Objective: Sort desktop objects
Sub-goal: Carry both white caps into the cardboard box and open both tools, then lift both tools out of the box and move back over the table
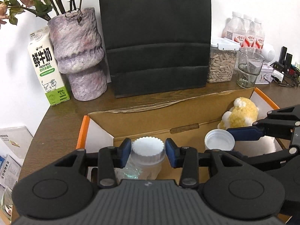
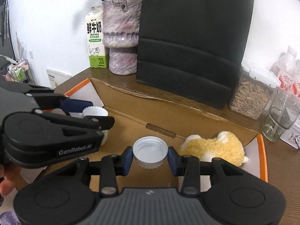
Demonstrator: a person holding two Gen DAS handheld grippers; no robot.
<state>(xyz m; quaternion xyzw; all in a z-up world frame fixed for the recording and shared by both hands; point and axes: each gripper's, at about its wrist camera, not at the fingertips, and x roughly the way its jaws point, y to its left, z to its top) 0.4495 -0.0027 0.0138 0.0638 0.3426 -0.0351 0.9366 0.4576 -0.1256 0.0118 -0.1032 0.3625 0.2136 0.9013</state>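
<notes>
My left gripper is shut on a clear plastic jar with a white ribbed lid, its blue pads pressed against the lid's sides. The jar hangs over the left half of an open cardboard box. My right gripper is shut on a loose white cap, held hollow side up over the middle of the box. A yellow and white plush toy lies in the box's right end, just right of the cap. The left gripper's jar lid also shows in the right wrist view.
Behind the box stand a milk carton, a purple vase with dried roses, a black paper bag, a seed container, an empty glass jar and several bottles. The box has orange-edged flaps.
</notes>
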